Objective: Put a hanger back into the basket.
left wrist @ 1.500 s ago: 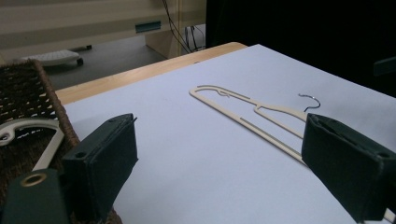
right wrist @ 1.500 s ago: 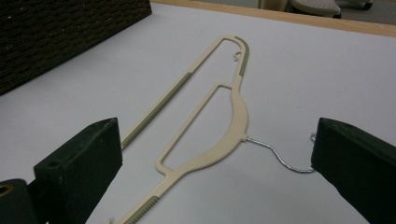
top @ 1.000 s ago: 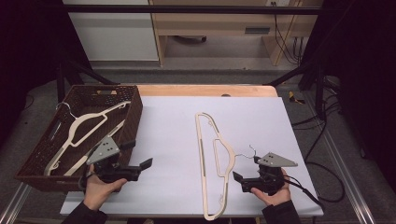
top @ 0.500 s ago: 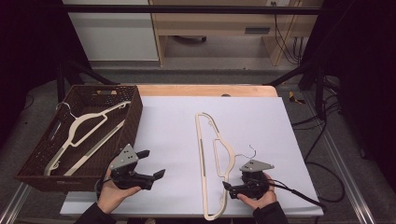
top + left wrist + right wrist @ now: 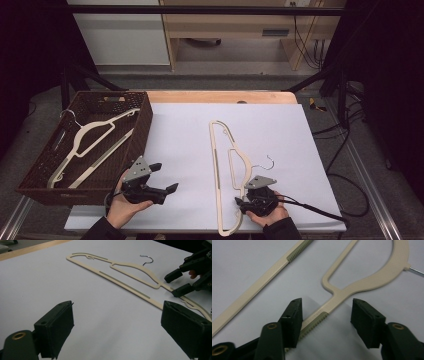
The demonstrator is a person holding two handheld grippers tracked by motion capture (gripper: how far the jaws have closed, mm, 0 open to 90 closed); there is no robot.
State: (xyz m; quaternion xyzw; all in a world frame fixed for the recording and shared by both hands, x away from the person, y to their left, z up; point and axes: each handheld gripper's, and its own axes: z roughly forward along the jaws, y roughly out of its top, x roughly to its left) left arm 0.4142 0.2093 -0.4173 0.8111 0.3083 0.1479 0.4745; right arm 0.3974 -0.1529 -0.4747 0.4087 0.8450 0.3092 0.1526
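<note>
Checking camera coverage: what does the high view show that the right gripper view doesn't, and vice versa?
High view adds the brown basket holding a second hanger, and the open left gripper. Right gripper view adds the ribbed strip on the hanger's arm, between jaws that have just been closing, not yet pressing. Both: the cream hanger, white table, right gripper.
</note>
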